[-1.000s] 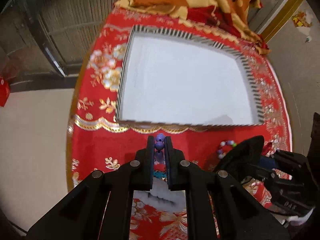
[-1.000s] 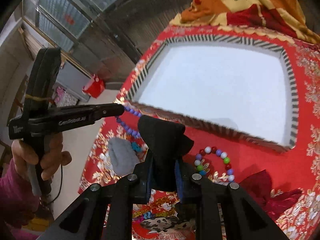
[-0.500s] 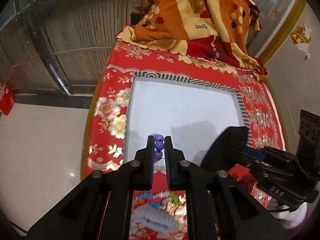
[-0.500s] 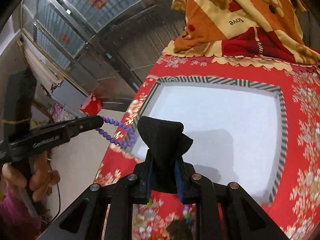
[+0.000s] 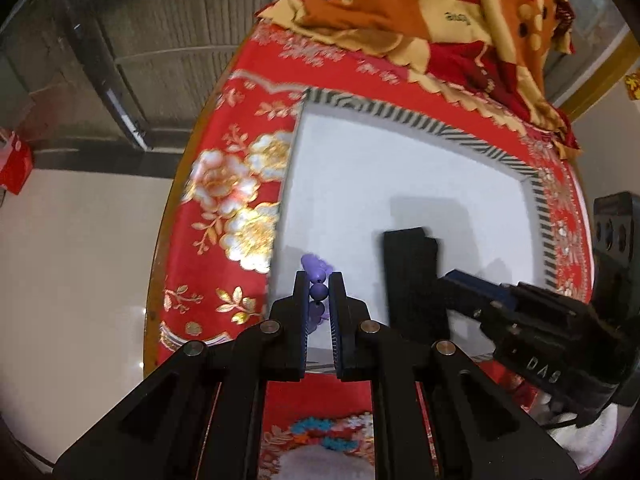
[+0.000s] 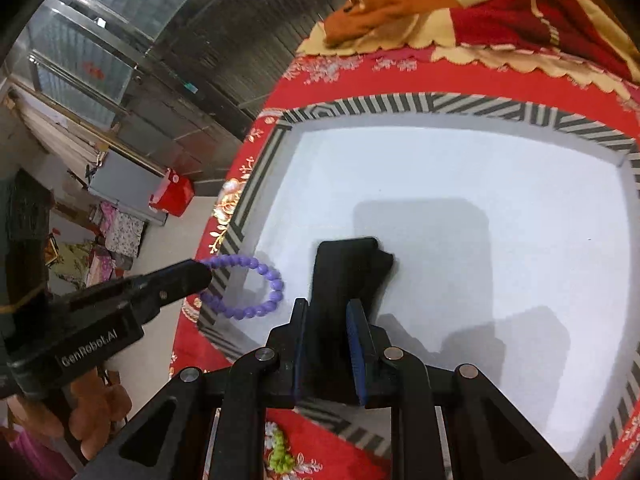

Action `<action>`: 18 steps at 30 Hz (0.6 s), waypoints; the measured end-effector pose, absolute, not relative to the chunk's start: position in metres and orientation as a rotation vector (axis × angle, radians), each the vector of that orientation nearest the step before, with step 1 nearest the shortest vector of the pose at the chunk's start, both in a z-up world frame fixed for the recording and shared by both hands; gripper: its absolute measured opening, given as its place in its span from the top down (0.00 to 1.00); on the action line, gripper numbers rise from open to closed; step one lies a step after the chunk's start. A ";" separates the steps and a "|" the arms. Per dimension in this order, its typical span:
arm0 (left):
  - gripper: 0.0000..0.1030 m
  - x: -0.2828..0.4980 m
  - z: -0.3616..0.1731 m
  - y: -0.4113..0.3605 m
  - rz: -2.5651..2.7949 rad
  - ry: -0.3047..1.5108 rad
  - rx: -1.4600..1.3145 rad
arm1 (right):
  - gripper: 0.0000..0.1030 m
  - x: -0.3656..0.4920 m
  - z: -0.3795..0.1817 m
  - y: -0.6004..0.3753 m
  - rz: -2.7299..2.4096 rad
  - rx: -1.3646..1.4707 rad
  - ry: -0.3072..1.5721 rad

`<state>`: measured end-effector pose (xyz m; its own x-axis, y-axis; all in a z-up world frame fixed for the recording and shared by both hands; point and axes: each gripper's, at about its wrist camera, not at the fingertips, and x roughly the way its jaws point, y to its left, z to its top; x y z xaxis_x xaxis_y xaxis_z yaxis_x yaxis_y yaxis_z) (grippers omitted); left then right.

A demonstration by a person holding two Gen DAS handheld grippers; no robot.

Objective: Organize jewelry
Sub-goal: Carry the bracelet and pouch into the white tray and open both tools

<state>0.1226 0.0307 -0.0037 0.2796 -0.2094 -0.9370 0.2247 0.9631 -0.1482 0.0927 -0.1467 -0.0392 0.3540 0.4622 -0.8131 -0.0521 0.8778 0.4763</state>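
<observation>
Bracelet (image 6: 256,288) and black stand (image 6: 348,276), clamped in your left gripper (image 5: 319,292) and right gripper (image 6: 328,320), have moved off the red cloth over the tray's (image 6: 400,106) near-left corner; release next.

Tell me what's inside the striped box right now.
The box has a bare white floor. A black pouch in the right claw and purple beads in the left claw hang over it. The floor beneath the pouch is hidden.
</observation>
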 end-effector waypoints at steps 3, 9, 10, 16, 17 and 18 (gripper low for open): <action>0.92 0.122 -0.011 0.035 -0.281 1.268 0.011 | 0.82 0.097 -0.046 -0.147 0.323 0.405 1.176; 0.92 0.118 -0.019 0.031 -0.267 1.270 0.038 | 0.82 0.099 -0.048 -0.151 0.325 0.440 1.190; 0.92 0.118 -0.020 0.030 -0.262 1.268 0.043 | 0.82 0.099 -0.048 -0.152 0.323 0.444 1.191; 0.80 0.110 -0.015 0.031 -0.237 1.249 0.036 | 0.79 0.085 -0.036 -0.159 0.316 0.449 1.167; 0.72 0.109 -0.014 0.032 -0.234 1.248 0.029 | 0.75 0.082 -0.032 -0.160 0.320 0.446 1.156; 0.69 0.107 -0.012 0.033 -0.230 1.248 0.019 | 0.72 0.077 -0.026 -0.161 0.326 0.445 1.143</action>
